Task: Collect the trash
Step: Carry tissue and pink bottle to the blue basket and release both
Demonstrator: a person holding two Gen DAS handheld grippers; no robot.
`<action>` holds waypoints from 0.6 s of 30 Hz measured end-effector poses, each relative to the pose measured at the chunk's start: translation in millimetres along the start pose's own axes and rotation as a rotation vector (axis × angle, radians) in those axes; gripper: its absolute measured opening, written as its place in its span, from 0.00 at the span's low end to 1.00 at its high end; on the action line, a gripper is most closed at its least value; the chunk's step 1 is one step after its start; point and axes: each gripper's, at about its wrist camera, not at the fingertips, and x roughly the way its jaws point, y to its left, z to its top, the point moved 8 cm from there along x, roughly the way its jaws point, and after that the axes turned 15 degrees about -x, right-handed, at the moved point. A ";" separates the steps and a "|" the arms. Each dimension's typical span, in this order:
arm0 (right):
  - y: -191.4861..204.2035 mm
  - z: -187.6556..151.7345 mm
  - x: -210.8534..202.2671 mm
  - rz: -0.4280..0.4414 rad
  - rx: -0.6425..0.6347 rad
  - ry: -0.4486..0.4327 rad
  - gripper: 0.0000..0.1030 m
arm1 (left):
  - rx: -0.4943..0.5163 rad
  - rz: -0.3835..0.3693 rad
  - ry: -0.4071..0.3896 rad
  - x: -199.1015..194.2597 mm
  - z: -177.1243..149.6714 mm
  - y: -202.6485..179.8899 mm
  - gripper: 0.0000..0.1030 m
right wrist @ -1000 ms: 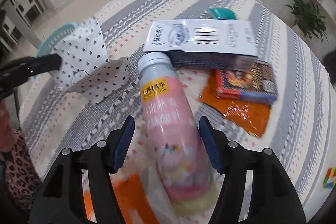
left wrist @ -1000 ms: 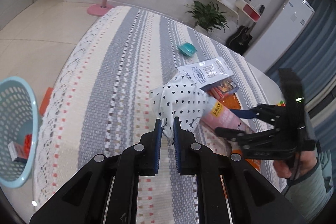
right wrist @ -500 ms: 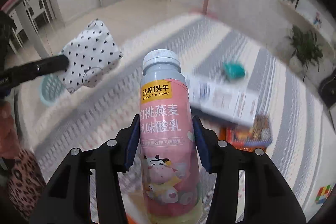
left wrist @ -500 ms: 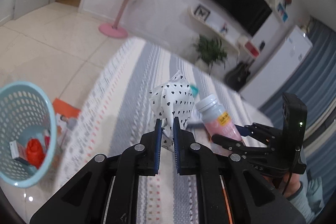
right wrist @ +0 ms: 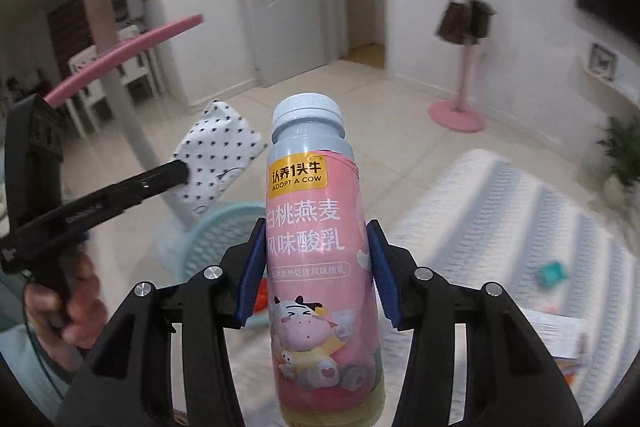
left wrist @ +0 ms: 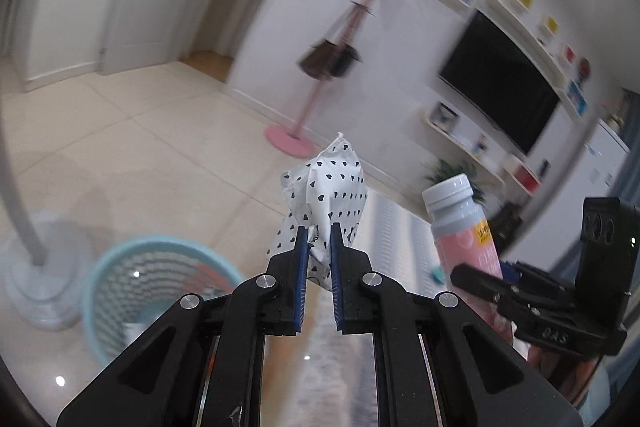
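Observation:
My left gripper [left wrist: 319, 239] is shut on a white wrapper with small black hearts [left wrist: 328, 187], held up in the air. That wrapper [right wrist: 218, 151] shows in the right wrist view at the tip of the left gripper [right wrist: 180, 171]. My right gripper [right wrist: 318, 247] is shut on a pink yoghurt bottle with a pale blue cap [right wrist: 316, 239], upright between the blue pads. The bottle [left wrist: 464, 223] and the right gripper [left wrist: 480, 277] appear at the right of the left wrist view. A light blue perforated basket [left wrist: 160, 287] stands on the floor below and left of the wrapper.
The striped bedspread [right wrist: 520, 219] holds a teal item [right wrist: 554, 273] and a white packet [right wrist: 556, 333]. A pink coat stand [left wrist: 296, 139] with a brown bag stands on the tiled floor. A grey pole on a round base [left wrist: 36, 291] is left of the basket [right wrist: 216, 239].
Both grippers rose and swung left off the bed toward the basket. The right gripper closed on the bottle and lifted it; the left kept its hold on the wrapper.

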 end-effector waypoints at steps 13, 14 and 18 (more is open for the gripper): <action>70.1 -64.3 172.2 0.167 0.193 0.336 0.44 | -0.176 0.278 0.140 41.6 -24.8 176.6 0.09; 69.1 -69.4 180.0 0.175 0.220 0.351 0.44 | -0.188 0.291 0.157 46.4 -28.4 186.3 0.09; 62.9 -73.3 196.4 0.162 0.248 0.372 0.44 | -0.190 0.323 0.196 57.0 -39.1 206.8 0.09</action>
